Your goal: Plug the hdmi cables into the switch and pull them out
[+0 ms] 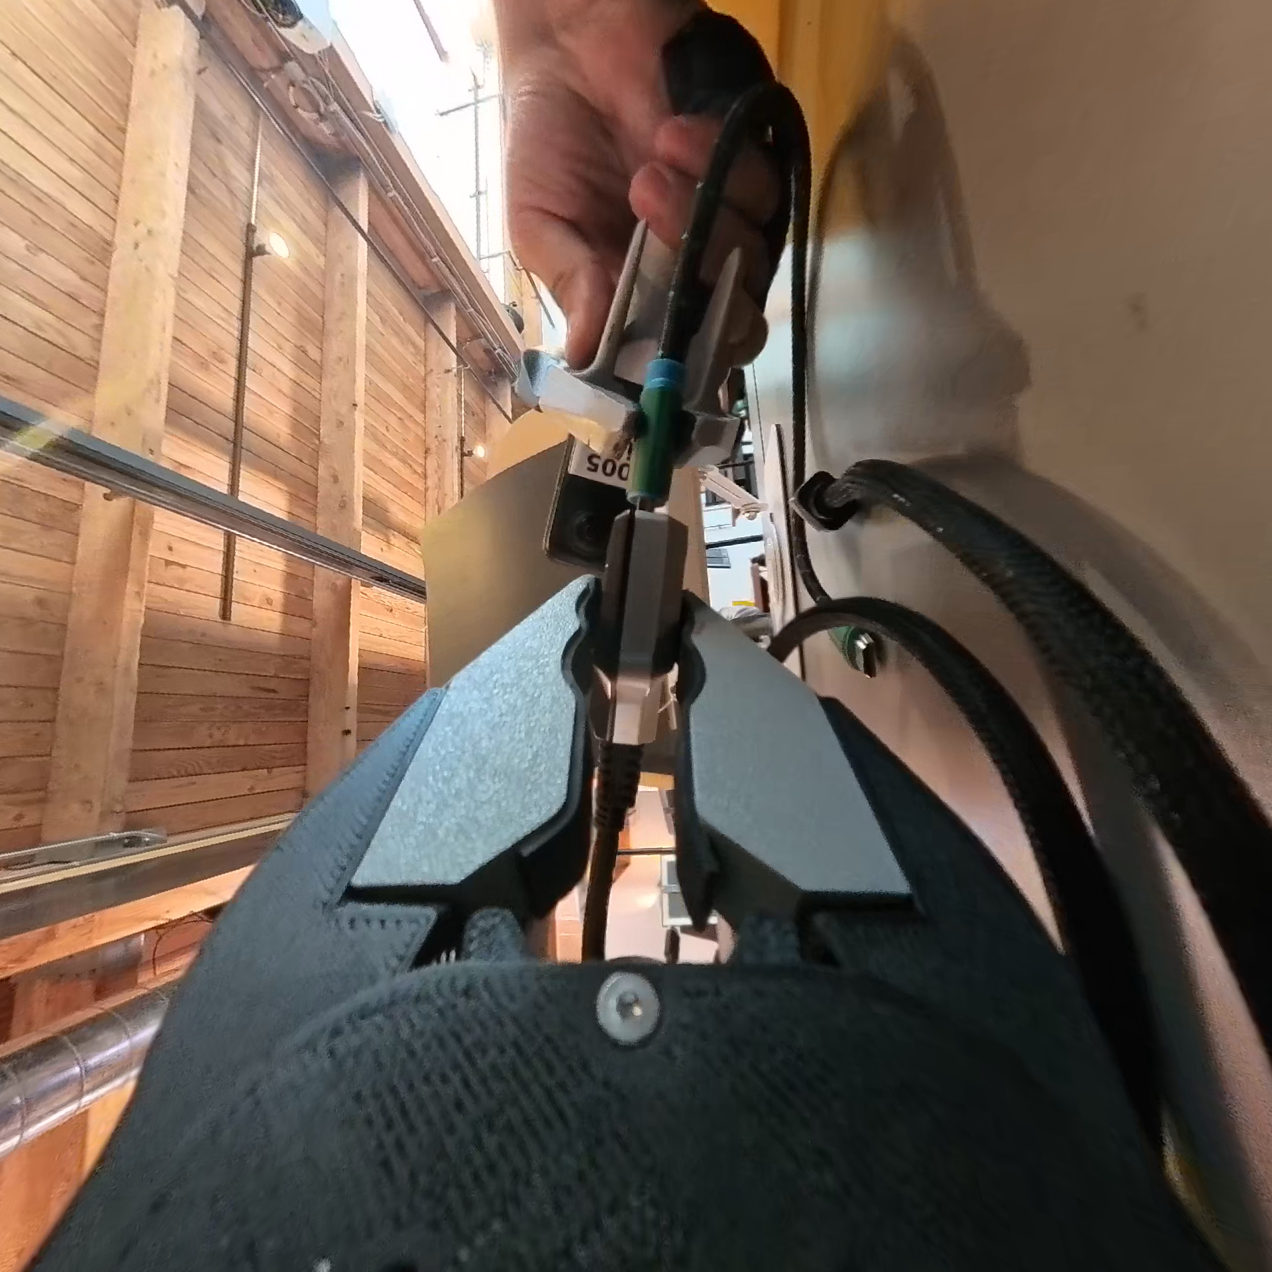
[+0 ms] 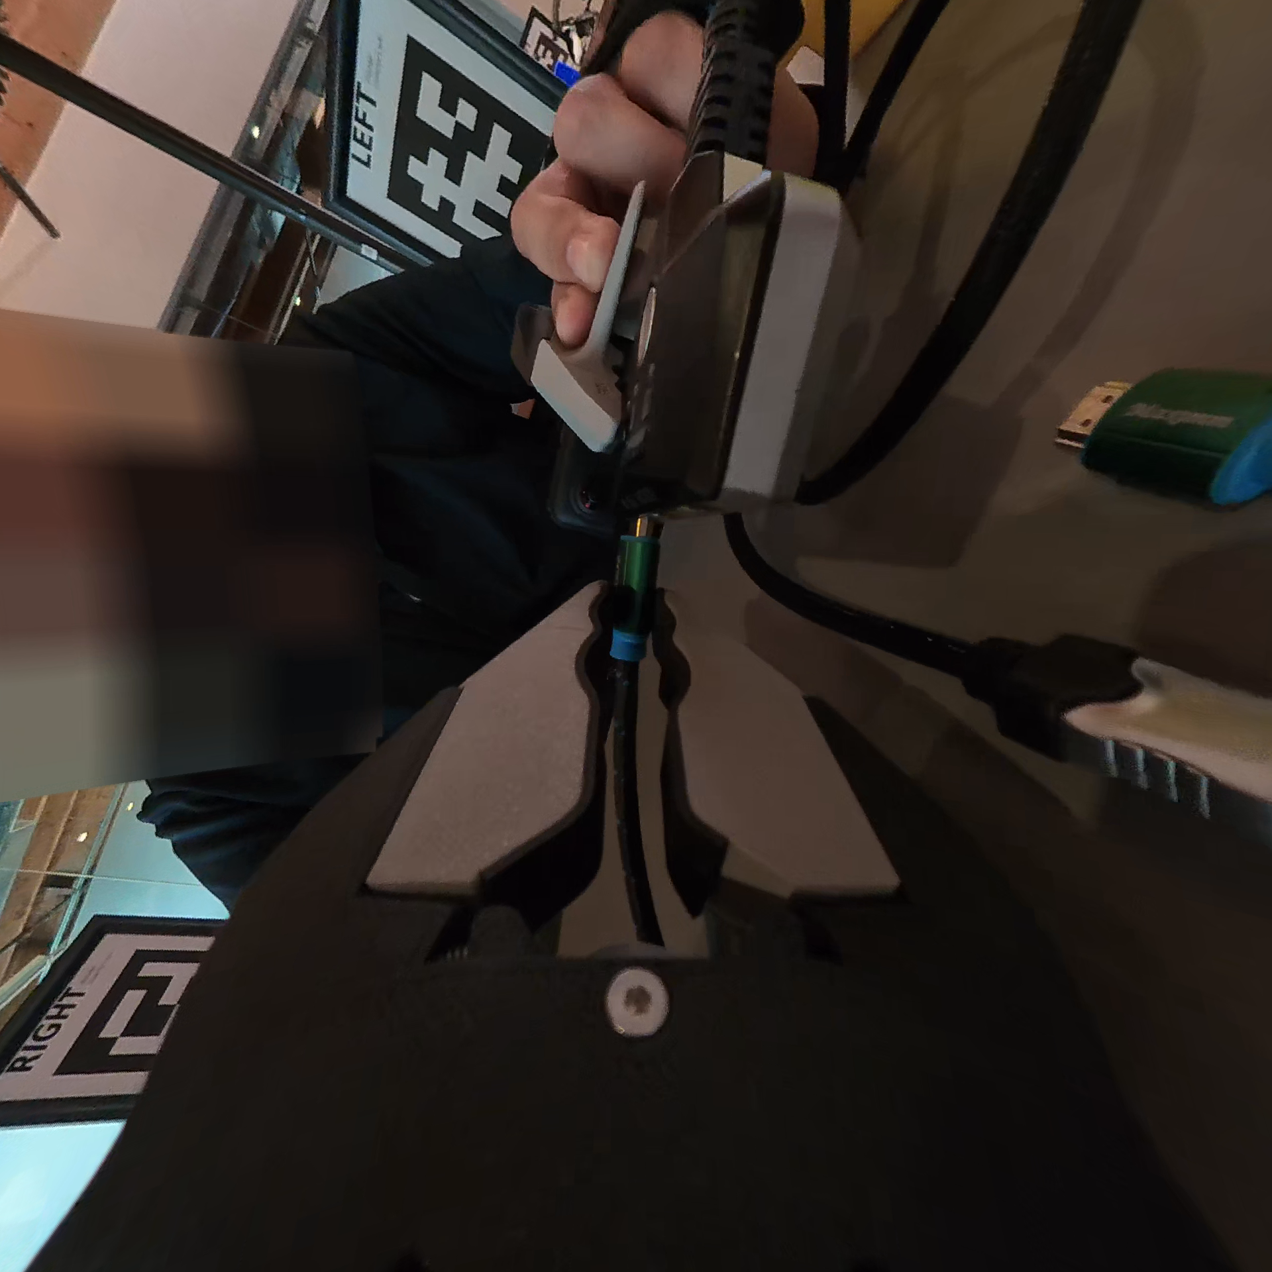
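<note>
Grey table (image 2: 895, 550) runs tilted along the right side of both wrist views, with wooden boards (image 1: 172, 413) behind on the left

Nearest in the right wrist view, the right gripper (image 2: 630, 619) has its fingers (image 2: 523, 743) drawn narrow and clamped on a green plug (image 2: 637, 564) with a blue collar; its black cable (image 2: 630, 791) trails back between them. The plug's metal tip meets the near edge of the grey switch (image 2: 750, 330); how far it is seated I cannot tell. Beyond, the left gripper (image 2: 585, 385) grips the switch, a hand (image 2: 606, 158) wrapped round its handle. A black plug (image 2: 1046, 681) and a second green plug (image 2: 1170, 427) lie loose on the table to the right, well apart from the switch

From the left wrist view, the left gripper's fingers (image 1: 495, 723) are narrow too, pinching the switch edge-on, lifted off the table. A silver-shelled plug (image 1: 623, 709) is seated in the switch's near end, its lead dropping between the fingers. Farther off, braided cables (image 1: 1032, 619) loop over the table
</note>
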`<state>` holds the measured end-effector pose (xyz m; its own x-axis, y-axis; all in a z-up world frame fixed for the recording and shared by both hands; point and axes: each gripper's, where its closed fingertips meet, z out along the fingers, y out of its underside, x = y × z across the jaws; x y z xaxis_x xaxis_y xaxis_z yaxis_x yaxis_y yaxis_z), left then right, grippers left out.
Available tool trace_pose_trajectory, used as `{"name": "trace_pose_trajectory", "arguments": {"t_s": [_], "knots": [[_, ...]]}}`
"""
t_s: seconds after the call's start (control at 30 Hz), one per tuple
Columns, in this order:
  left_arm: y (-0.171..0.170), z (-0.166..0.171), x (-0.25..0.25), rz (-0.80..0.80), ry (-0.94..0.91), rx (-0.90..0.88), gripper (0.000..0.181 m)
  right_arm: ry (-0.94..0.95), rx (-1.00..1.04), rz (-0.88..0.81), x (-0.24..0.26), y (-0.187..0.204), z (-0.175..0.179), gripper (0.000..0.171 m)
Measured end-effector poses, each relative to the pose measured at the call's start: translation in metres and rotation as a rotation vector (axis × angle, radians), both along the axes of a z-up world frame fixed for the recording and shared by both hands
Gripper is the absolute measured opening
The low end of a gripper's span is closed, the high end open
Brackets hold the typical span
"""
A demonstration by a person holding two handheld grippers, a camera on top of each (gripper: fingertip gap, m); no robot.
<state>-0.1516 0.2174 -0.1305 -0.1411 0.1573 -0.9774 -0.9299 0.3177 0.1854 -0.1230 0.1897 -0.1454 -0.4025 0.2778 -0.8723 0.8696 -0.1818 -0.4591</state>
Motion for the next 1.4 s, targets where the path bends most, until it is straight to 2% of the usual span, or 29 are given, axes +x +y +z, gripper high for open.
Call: {"name": "trace_pose_trajectory", "arguments": {"t_s": [0.17,0.4,0.67,0.8,0.87,0.97,1.03,1.2,1.3,1.4], "knots": [[-0.004,0.004,0.0,-0.006,-0.05,-0.014,0.017,0.016,-0.035,0.022,-0.001,-0.004,0.006,0.007],[-0.018,-0.003,0.013,-0.086,-0.039,-0.042,0.017,-0.016,-0.085,0.169,0.008,-0.025,0.003,0.007],[0.003,-0.006,-0.004,-0.03,-0.083,-0.108,0.018,0.005,-0.022,-0.013,-0.012,-0.004,0.006,0.011],[0.002,-0.009,0.001,-0.04,0.024,-0.039,0.018,0.044,0.095,-0.058,-0.013,0.005,0.004,0.012],[0.001,-0.011,-0.001,-0.037,0.046,-0.03,0.018,0.054,0.13,-0.093,-0.013,0.012,0.004,0.023],[0.003,-0.008,-0.003,-0.03,0.02,-0.037,0.018,0.098,0.16,-0.157,-0.015,0.022,0.011,0.029],[0.007,-0.011,-0.007,-0.013,0.011,-0.057,0.017,0.146,0.243,-0.223,-0.017,0.032,0.016,0.027],[0.016,-0.016,-0.021,0.035,-0.044,-0.116,0.018,0.348,0.596,-0.375,-0.016,0.041,0.034,0.023],[0.02,-0.012,-0.027,0.054,-0.087,-0.119,0.017,0.332,0.749,-0.463,-0.014,0.043,0.017,0.026],[0.022,-0.011,-0.032,0.073,-0.098,-0.12,0.018,0.36,0.781,-0.523,-0.011,0.038,0.009,0.022]]}}
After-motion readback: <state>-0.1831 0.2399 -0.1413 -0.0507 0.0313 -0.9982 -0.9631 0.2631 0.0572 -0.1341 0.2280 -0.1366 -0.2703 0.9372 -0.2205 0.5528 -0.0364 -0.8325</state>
